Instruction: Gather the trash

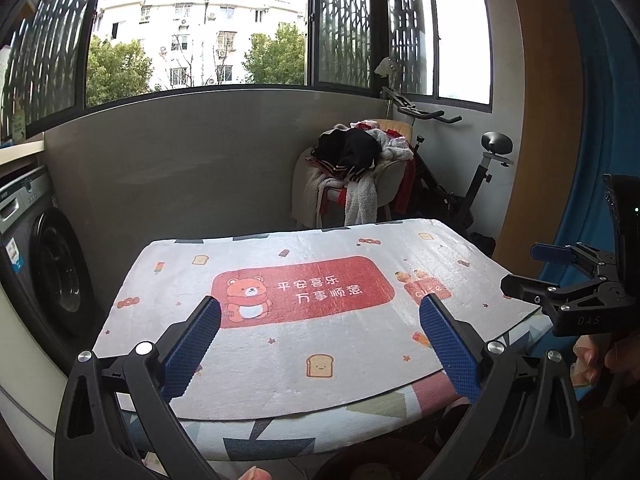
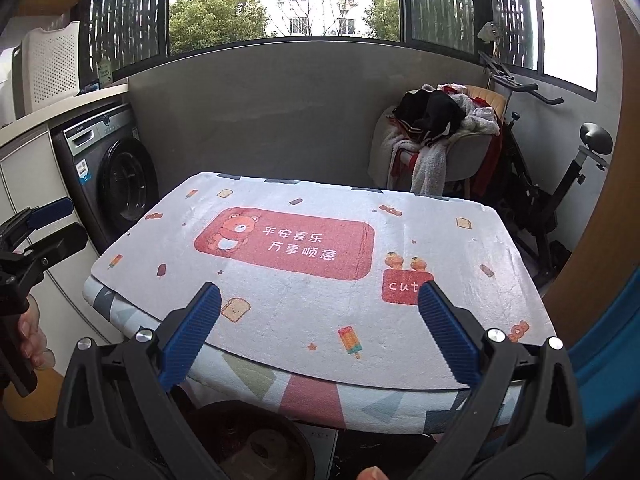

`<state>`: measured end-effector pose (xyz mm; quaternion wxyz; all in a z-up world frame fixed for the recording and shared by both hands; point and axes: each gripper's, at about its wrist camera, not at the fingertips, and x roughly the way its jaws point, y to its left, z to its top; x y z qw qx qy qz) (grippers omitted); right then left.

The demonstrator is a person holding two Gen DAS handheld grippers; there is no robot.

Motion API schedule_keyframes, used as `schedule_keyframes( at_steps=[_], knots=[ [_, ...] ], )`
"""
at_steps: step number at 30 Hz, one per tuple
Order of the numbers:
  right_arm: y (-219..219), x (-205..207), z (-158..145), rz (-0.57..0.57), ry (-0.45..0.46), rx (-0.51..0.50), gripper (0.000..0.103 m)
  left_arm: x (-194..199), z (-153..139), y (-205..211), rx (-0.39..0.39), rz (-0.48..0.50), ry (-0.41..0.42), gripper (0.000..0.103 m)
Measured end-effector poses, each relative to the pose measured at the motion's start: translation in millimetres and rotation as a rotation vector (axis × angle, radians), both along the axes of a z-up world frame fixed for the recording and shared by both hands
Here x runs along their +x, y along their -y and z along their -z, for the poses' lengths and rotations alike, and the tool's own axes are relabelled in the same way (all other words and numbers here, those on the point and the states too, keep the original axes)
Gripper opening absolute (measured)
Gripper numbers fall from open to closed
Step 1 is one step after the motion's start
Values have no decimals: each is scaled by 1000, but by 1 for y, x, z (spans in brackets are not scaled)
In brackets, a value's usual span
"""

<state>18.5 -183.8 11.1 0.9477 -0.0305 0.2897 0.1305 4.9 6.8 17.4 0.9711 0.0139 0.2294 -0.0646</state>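
Observation:
No loose trash shows in either view. My left gripper [image 1: 320, 304] is open with nothing between its blue pads, held over the near edge of a table covered by a white mat [image 1: 280, 344] printed with a red bear panel. My right gripper [image 2: 320, 292] is open and empty too, over the same near edge of the white mat [image 2: 320, 320]. Each gripper appears in the other's view: the right gripper [image 1: 534, 270] at the right margin, the left gripper [image 2: 64, 224] at the left margin. A dark round container [image 2: 256, 444] sits below the table's front edge; its contents are unclear.
A washing machine [image 2: 116, 184] stands left of the table under a counter. A chair piled with clothes [image 2: 436, 140] and an exercise bike [image 2: 560, 176] fill the back right corner. A grey wall with windows lies behind. A wooden panel [image 1: 540, 140] rises on the right.

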Motion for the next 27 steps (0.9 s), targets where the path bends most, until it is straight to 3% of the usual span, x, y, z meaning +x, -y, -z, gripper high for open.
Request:
schedule_keyframes(
  at_steps=[4, 27],
  knots=[
    [2, -2, -5, 3, 11, 10, 97, -2, -2, -3, -23, 0, -9, 97],
    [1, -6, -8, 1, 14, 17, 97, -3, -1, 8, 32, -15, -11, 97]
  ],
)
